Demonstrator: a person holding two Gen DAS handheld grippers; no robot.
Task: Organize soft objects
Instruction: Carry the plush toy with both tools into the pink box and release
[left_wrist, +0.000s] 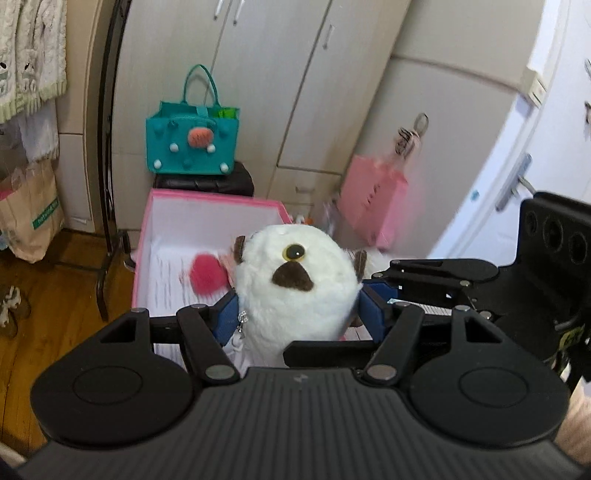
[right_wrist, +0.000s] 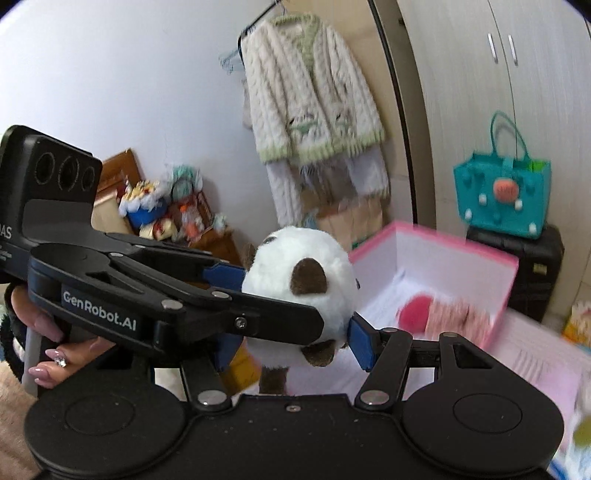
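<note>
Item in transit: white plush toy (left_wrist: 295, 284) with brown patches and a yellow-rimmed eye, held aloft between both grippers, in front of and just short of the open box; left gripper (left_wrist: 297, 310) clamped on its body, blue pads pressed into the fur on either side; right gripper (right_wrist: 291, 343) likewise closed on the same toy from the other side, with the left gripper's fingers crossing in from the left in the right wrist view. Destination, by judgement: pink box (left_wrist: 207, 201) with white lining, lid off, standing ahead of the toy; already inside it, a red-pink pompom (left_wrist: 208, 273) and, beside that, a pale pink fuzzy item (right_wrist: 458, 314), blurred and not further identifiable. Progress, as a judgement: at least two soft things stowed, this toy still to be carried over the rim and released; how many more remain cannot be told. Background: teal felt tote bag (left_wrist: 192, 142) atop a black case (left_wrist: 205, 182). Legible writing: "GenRobot.AI" (right_wrist: 99, 311) on the left gripper's side; a further label at its far left edge cut off, only "AS" readable; print on a paper bag (left_wrist: 31, 212) too blurred to read.
</note>
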